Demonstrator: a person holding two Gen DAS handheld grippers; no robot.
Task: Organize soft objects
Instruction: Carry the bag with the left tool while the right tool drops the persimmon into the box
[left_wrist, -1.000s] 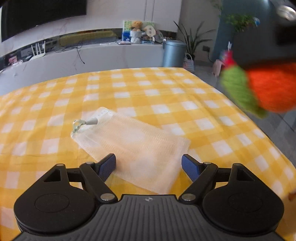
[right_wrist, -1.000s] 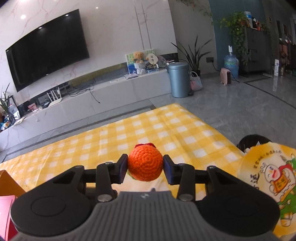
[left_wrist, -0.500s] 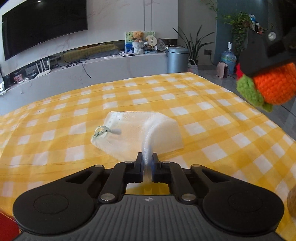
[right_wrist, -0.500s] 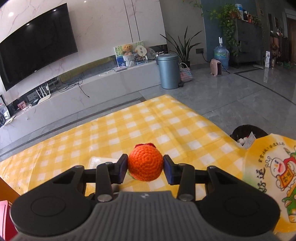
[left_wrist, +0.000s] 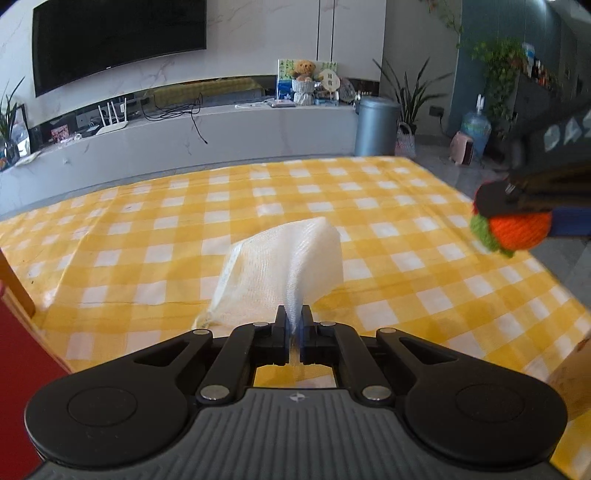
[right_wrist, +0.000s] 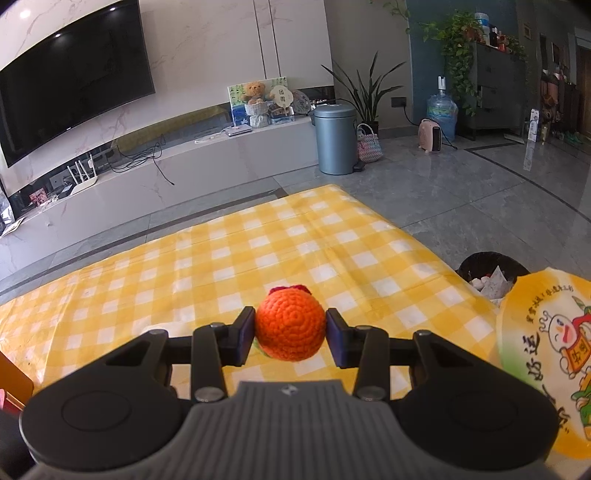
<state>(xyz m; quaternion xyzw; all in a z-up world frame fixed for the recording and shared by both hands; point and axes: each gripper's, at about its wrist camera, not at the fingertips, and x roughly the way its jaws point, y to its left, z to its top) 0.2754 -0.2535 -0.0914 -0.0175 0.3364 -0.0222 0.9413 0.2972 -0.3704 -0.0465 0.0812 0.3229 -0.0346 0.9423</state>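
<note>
My left gripper (left_wrist: 294, 320) is shut on the near edge of a white mesh bag (left_wrist: 284, 269), which hangs lifted above the yellow checked tablecloth (left_wrist: 147, 236). My right gripper (right_wrist: 290, 334) is shut on an orange crocheted ball (right_wrist: 290, 329) with green and red trim, held above the table. In the left wrist view the same ball (left_wrist: 517, 230) and the right gripper (left_wrist: 543, 195) show at the right edge, above the table's right side. A small part of the white bag (right_wrist: 162, 326) shows in the right wrist view, left of the fingers.
A yellow printed bag (right_wrist: 550, 354) stands at the table's right front. A black waste bin (right_wrist: 487, 271) sits on the floor past the right edge. A red and wooden piece (left_wrist: 18, 332) is at the left. A grey bin (left_wrist: 376, 125) stands by the far TV bench.
My left gripper closed on the mesh bag's near edge and lifted it off the cloth, so the bag now hangs bunched. My right gripper kept hold of the orange ball and rose slightly.
</note>
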